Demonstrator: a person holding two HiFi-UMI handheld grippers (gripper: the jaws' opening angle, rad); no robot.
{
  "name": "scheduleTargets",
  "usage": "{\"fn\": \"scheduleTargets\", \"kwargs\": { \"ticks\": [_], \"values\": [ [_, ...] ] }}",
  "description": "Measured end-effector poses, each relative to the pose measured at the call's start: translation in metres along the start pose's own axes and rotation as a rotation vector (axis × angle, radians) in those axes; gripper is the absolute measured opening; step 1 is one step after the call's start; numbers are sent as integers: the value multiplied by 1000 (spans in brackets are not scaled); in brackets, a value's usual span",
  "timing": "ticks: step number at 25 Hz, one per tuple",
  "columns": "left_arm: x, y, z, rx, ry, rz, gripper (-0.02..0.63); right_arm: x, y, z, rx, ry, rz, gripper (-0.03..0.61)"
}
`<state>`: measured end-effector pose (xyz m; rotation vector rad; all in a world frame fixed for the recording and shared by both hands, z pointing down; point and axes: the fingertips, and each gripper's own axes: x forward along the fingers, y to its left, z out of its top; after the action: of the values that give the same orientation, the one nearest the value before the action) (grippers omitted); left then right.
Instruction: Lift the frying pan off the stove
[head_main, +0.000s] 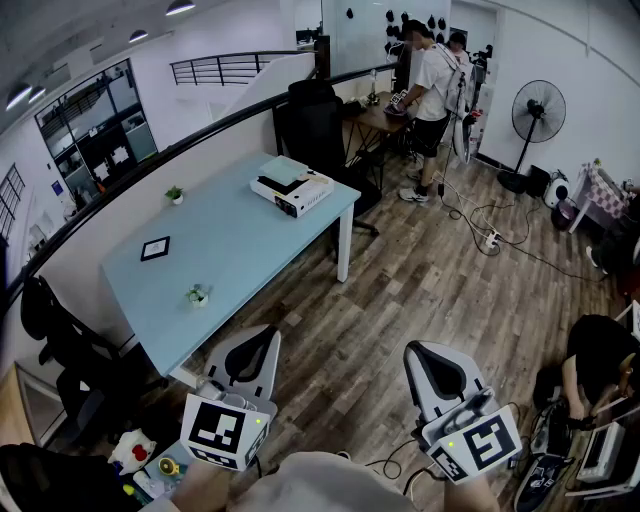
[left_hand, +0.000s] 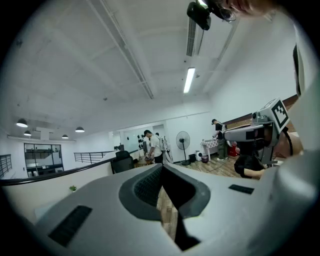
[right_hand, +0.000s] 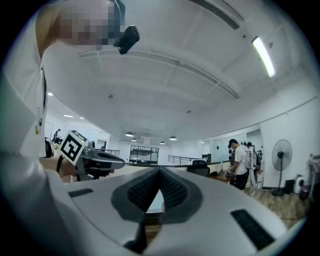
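No frying pan and no stove shows in any view. In the head view my left gripper and my right gripper are held side by side, low over a wooden floor, both pointing forward and level. The left gripper has its jaws closed tip to tip with nothing between them. The right gripper is likewise shut and empty. Each gripper view catches the other gripper with its marker cube off to one side.
A light blue table stands ahead on the left, carrying a white box, a small black frame and two tiny plants. Black chairs sit behind it and at the left. Two people stand at a far desk. A fan, floor cables and a seated person are on the right.
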<state>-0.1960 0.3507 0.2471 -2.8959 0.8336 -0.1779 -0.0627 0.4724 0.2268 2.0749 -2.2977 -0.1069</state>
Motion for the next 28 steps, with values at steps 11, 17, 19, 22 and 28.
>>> {"fn": "scheduleTargets", "kwargs": {
  "ticks": [11,17,19,22,28],
  "values": [
    [8,-25,-4,10,0,-4,5,-18,-14,-8,78,-46,46,3],
    [22,-26,-7,17,10,-11,5,-8,-28,-20,84,-28,24,159],
    [27,-20,-7,22,8,-4,5,0,-40,-15,59,-40,0,371],
    [38,-9,-9,17,9,-2,5,12,-55,-13,48,-46,-26,371],
    [83,25,-25,16,19,0,4,62,-77,-35,36,2,-36,373]
  ]
}}
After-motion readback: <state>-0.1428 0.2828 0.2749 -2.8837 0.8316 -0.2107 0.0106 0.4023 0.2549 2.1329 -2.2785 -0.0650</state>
